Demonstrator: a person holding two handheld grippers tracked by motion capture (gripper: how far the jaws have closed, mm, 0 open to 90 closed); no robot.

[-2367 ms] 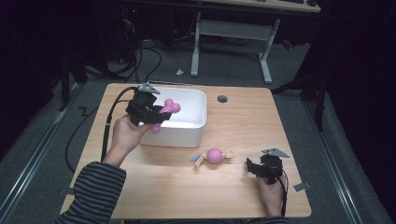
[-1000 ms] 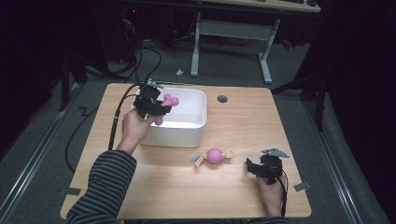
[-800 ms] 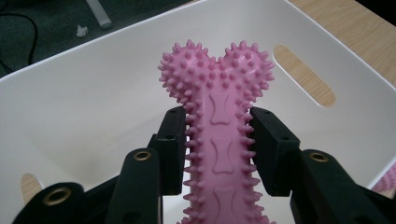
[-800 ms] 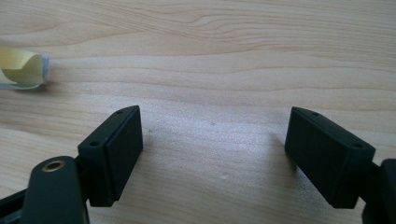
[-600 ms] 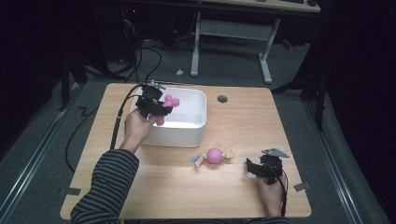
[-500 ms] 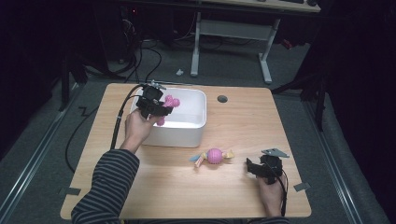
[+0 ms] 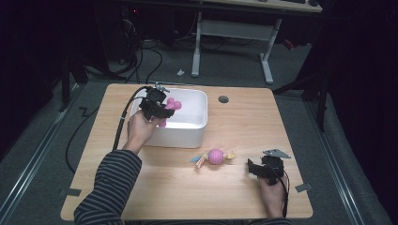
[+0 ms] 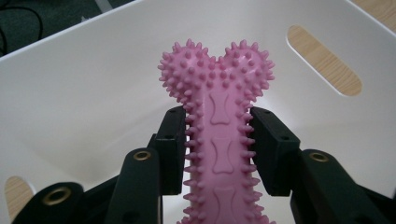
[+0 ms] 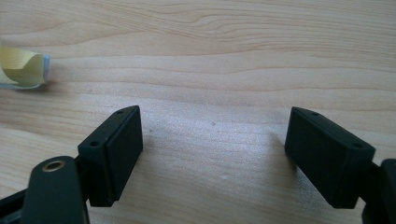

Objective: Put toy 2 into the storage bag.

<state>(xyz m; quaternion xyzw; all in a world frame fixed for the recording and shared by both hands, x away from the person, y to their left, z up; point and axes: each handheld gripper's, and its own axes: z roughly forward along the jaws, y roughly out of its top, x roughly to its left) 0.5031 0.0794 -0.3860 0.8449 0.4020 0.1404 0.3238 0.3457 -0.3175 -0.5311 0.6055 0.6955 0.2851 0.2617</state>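
While your left gripper [image 8: 219, 140] clamps the pink spiked bone toy [image 8: 215, 116] by its shaft, knobbed end up, it hangs over the white bin [image 7: 185, 129], inside the near-left corner. Let go too close to that wall & the toy may strike the rim and tumble onto the table [image 7: 155, 187]; the rubber spikes could also snag a pad, so it drops crooked. Your right gripper [image 9: 212, 154] rests on the wood w/ jaws spread wide, nothing between them, just right of the pink ball toy [image 7: 215, 156].
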